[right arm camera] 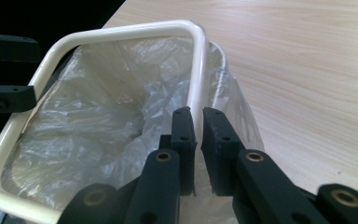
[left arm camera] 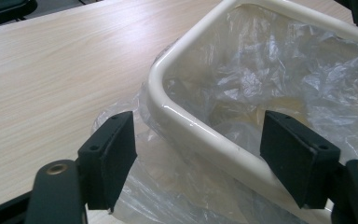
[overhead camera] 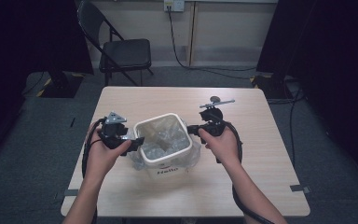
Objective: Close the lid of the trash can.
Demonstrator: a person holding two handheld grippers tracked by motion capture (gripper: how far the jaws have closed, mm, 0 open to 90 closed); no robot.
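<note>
A cream plastic bin [overhead camera: 161, 116] stands mid-table, lined with a clear plastic bag [overhead camera: 165, 140] whose edge spills over the rim. My left gripper [overhead camera: 137, 140] is open at the bin's left side. In the left gripper view its jaws [left arm camera: 198, 122] straddle the rim [left arm camera: 168, 79], one outside over the loose bag film [left arm camera: 168, 186], one inside. My right gripper [overhead camera: 192, 129] is at the bin's right side. In the right gripper view its jaws [right arm camera: 198, 112] are shut on the rim [right arm camera: 121, 30] and the bag [right arm camera: 102, 102] folded over it.
The light wooden table [overhead camera: 242, 186] has bare surface on all sides of the bin. A black folding chair [overhead camera: 121, 51] stands beyond the far edge. Cables [overhead camera: 182, 60] run across the floor from a wall outlet. Dark curtains hang at both sides.
</note>
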